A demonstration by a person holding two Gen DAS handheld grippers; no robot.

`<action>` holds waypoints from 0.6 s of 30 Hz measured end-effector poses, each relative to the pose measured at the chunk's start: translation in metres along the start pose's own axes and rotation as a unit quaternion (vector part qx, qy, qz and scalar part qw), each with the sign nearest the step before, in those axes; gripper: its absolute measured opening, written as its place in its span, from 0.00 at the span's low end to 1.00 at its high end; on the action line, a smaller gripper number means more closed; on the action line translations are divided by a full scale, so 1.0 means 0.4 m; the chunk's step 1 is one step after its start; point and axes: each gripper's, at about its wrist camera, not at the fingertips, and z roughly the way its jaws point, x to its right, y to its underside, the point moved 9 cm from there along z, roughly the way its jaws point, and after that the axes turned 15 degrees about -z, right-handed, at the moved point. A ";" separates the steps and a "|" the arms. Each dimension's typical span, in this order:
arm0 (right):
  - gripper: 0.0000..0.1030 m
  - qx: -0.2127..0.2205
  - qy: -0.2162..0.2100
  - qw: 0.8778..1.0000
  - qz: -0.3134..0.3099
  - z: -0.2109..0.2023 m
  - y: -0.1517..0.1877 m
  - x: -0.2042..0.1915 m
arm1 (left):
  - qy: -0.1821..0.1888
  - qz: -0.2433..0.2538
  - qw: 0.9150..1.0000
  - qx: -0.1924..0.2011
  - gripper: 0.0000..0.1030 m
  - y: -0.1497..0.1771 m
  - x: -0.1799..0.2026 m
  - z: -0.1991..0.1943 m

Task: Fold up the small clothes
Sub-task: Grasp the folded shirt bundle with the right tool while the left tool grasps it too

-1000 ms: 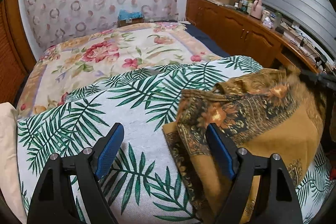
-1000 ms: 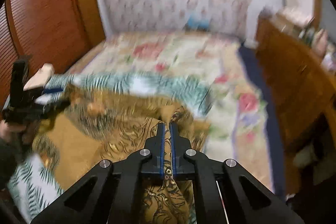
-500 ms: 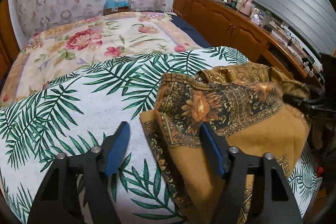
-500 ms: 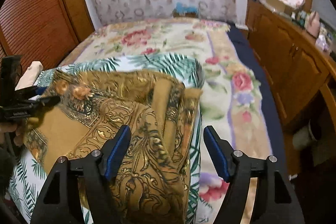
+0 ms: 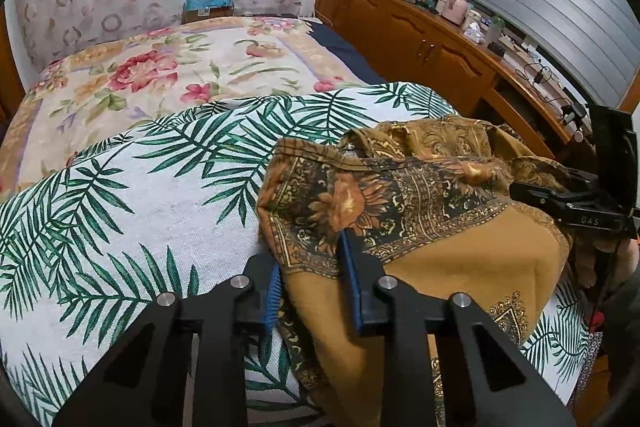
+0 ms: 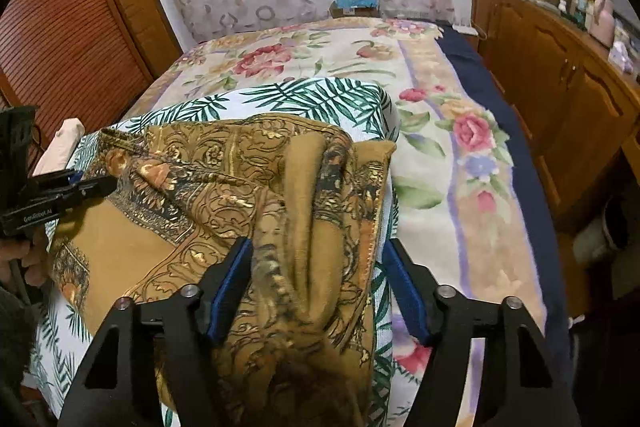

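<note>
Left wrist view: a bed is seen, covered by a white cloth printed with green palm leaves (image 5: 132, 203), with a floral bedspread (image 5: 168, 75) beyond it. A mustard-brown garment with dark ornamental borders (image 5: 420, 211) lies crumpled on the right part of the palm cloth. The left gripper (image 5: 310, 269) fills the bottom of the frame. Its blue-padded jaws are drawn close together around the garment's left edge, and a fold of the fabric is pinched between them. At the right edge the right gripper (image 5: 532, 191) is seen from the side, low over the far side of the garment; from here its jaw state cannot be told. A wooden cabinet (image 5: 420, 43) cluttered with small items runs along the wall on the right.

Right wrist view: the same garment (image 6: 248, 187) is spread over the palm cloth (image 6: 320, 95), bunched into loose folds toward the camera. The right gripper (image 6: 316, 283) is held with its jaws wide apart; nothing is gripped, and the bunched fabric lies between and beneath the blue pads. At the left edge the left gripper (image 6: 94, 183) is seen with its jaws nearly together at the garment's far corner. A louvred wooden door (image 6: 68, 39) stands on the left.
</note>
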 end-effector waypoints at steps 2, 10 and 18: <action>0.53 0.000 -0.001 1.000 -0.006 -0.001 0.002 -0.013 | 0.000 -0.001 1.000 0.000 0.27 -0.001 -0.002 -0.001; 0.18 0.011 -0.022 1.000 -0.009 -0.010 -0.001 -0.023 | 0.031 -0.003 0.999 0.005 0.11 -0.004 0.002 -0.024; 0.14 0.092 0.016 0.994 -0.052 -0.137 -0.078 -0.089 | 0.074 0.016 0.994 0.075 0.10 -0.013 0.060 -0.229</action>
